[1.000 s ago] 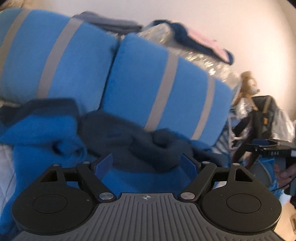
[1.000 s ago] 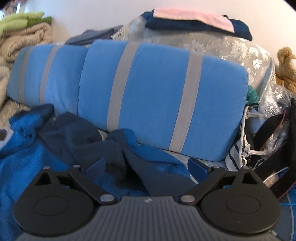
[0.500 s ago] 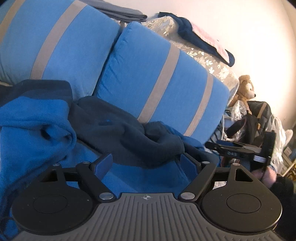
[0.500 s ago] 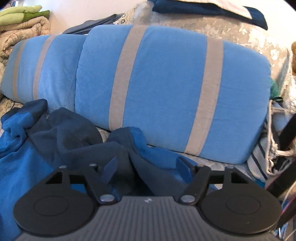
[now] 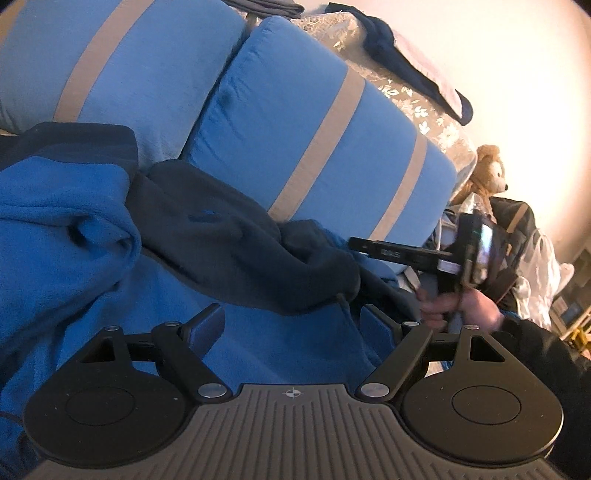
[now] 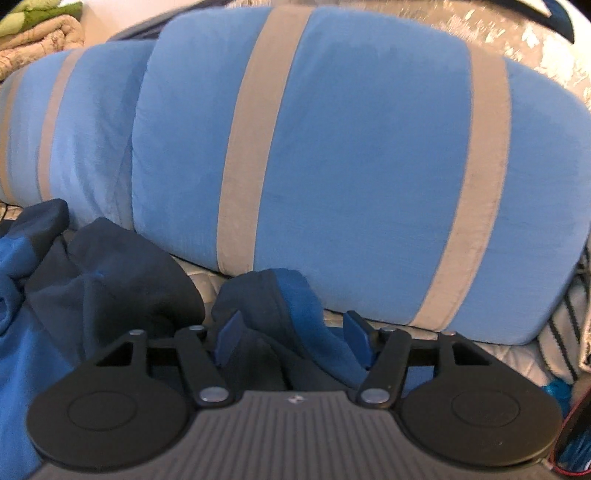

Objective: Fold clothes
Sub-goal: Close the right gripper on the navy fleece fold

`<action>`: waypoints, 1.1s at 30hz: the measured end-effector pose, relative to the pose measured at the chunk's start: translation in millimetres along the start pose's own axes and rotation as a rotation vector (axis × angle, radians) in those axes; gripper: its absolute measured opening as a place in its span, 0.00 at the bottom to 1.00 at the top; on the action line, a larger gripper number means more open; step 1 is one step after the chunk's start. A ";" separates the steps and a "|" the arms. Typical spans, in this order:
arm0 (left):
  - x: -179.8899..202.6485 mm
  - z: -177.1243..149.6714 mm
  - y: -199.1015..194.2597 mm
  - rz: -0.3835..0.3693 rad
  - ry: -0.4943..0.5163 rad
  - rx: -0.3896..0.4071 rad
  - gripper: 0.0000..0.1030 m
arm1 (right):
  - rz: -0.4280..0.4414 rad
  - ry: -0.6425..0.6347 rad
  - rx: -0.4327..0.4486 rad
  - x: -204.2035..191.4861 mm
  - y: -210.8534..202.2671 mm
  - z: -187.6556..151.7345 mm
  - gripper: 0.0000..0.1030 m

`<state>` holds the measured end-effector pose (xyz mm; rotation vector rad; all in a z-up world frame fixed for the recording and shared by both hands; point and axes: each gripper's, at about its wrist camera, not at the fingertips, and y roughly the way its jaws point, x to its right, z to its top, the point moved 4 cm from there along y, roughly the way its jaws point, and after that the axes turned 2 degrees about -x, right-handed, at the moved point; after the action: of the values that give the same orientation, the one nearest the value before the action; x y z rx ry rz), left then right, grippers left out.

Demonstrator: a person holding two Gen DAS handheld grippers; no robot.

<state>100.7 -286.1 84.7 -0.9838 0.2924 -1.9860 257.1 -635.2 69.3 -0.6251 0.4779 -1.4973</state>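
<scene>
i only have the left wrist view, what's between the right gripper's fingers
Observer: A navy cuff with bright blue lining of the fleece garment sits between them; the right gripper is closing.
Operator: pads on it yet
Observer: Not pressing that I can see; there are gaps on both sides.
Operator: what's left of the pillows
Observer: A beige quilt with a green one on top, beyond the striped pillows.

Two blue grey-striped cushions (image 6: 351, 155), a teddy bear (image 5: 485, 173), silver floral bedding (image 5: 417, 99) behind.
</scene>
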 end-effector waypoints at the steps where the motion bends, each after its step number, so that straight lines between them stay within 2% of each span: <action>1: -0.8 0.1 0.5 -0.001 -0.004 -0.003 0.78 | -0.001 0.002 -0.008 -1.2 6.0 0.9 0.67; 5: -1.7 -0.2 3.2 -0.004 -0.008 -0.016 0.78 | -0.010 0.075 -0.063 4.8 31.5 3.0 0.64; 6: -1.5 -0.3 4.0 -0.005 -0.007 -0.019 0.78 | -0.006 0.091 -0.066 5.7 34.6 3.3 0.57; 7: -1.2 -0.8 5.2 -0.005 -0.004 -0.024 0.78 | 0.002 0.102 -0.067 6.1 36.8 3.6 0.43; 8: -0.8 -1.5 6.4 -0.004 0.000 -0.030 0.78 | 0.002 0.110 -0.073 6.8 38.4 3.6 0.35; 9: -0.4 -2.1 7.7 -0.004 0.003 -0.035 0.78 | -0.002 0.117 -0.083 7.6 40.1 3.6 0.14; 10: 0.1 -2.7 9.0 -0.004 0.007 -0.041 0.78 | -0.012 0.122 -0.079 9.5 38.9 4.2 0.05; 14: 1.5 -3.8 10.0 -0.016 0.019 -0.047 0.78 | -0.060 0.129 -0.032 16.8 24.0 8.8 0.04; 22: 1.6 -5.5 11.2 -0.025 0.015 -0.054 0.78 | -0.145 -0.013 0.074 9.1 -41.4 24.6 0.04; 28: 2.8 -5.2 10.2 -0.052 0.023 -0.052 0.78 | -0.128 -0.062 0.110 -10.2 -92.2 17.6 0.04; 33: 3.6 -5.1 10.0 -0.063 0.025 -0.047 0.78 | -0.066 -0.095 0.067 -39.5 -104.5 -12.3 0.03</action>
<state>101.9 -295.6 77.9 -1.0099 0.3271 -2.0585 168.2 -593.8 124.2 -0.6617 0.3357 -1.5320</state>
